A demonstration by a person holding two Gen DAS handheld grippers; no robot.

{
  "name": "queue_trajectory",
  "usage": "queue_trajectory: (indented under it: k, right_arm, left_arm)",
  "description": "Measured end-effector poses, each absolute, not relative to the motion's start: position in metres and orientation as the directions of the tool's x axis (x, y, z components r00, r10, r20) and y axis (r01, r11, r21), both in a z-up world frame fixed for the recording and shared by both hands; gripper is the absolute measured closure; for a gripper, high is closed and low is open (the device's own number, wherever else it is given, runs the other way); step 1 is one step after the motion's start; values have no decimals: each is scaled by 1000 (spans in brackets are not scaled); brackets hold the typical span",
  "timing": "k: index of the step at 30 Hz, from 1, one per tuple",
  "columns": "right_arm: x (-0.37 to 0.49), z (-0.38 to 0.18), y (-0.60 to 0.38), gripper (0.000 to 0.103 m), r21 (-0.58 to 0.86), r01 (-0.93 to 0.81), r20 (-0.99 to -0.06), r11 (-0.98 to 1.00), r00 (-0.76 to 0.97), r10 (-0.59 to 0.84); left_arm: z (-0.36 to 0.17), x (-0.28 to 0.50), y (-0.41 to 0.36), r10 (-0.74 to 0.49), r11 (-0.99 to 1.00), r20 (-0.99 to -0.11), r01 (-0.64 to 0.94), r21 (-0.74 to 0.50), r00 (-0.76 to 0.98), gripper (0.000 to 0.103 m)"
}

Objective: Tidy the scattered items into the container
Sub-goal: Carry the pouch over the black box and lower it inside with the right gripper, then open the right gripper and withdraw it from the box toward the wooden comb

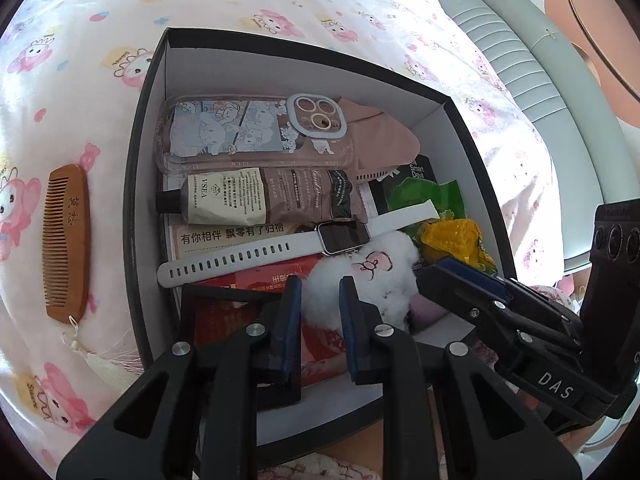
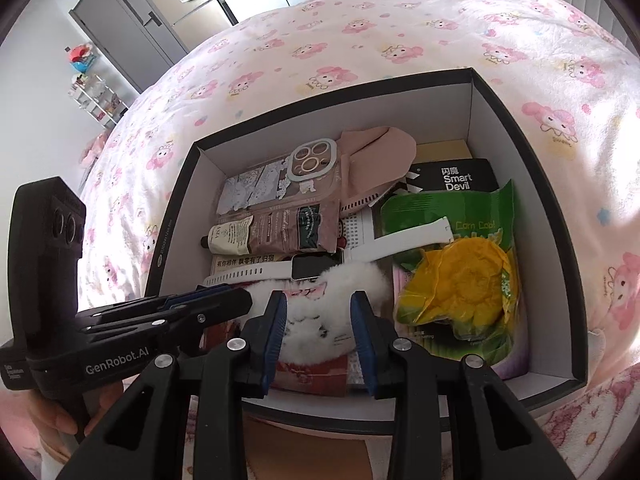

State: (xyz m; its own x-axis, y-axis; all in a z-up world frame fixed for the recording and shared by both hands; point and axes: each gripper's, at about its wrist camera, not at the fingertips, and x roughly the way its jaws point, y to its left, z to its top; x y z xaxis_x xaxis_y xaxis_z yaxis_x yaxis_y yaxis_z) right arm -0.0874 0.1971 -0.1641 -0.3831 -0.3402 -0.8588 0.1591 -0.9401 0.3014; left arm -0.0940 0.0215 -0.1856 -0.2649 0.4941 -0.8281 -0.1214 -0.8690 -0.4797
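A dark box with white inner walls sits on the bed. A white fluffy plush is at its near side, above red packets. My left gripper is shut on the plush's left part and my right gripper on its right part. Deeper in the box lie a phone case, a hand cream tube, a white watch, a pink cloth and a green snack bag. A wooden comb lies on the bedspread, left of the box.
The box rests on a white bedspread with pink cartoon figures. A pale padded headboard runs along the far right in the left wrist view. A grey door and a small shelf stand beyond the bed. A hand holds the left gripper.
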Motion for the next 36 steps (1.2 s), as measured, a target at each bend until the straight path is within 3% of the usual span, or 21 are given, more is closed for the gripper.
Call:
queue_trajectory:
  k: [17, 25, 31, 34, 36]
  right_arm:
    - [-76, -182, 174, 73, 231, 159, -894, -960, -355, -274]
    - [-64, -161, 182, 73, 290, 180, -865, -940, -372, -338]
    - [-68, -138, 150, 73, 257, 293, -859, -921, -367, -357]
    - [-74, -130, 120, 73, 275, 368, -852, -888, -334, -402]
    - [-78, -128, 98, 73, 306, 416, -845, -857, -295, -445]
  left_arm:
    - [-190, -92, 27, 464, -886, -847, -115, -450, -260, 85]
    - [-162, -80, -3, 555, -818, -744, -83, -569, -371, 79]
    - [-119, -76, -62, 442, -857, -767, 32, -514, -466, 71]
    - [-124, -82, -98, 435, -859, -791, 66, -508, -431, 67]
    - [-135, -85, -124, 363, -888, -838, 122, -444, -408, 67]
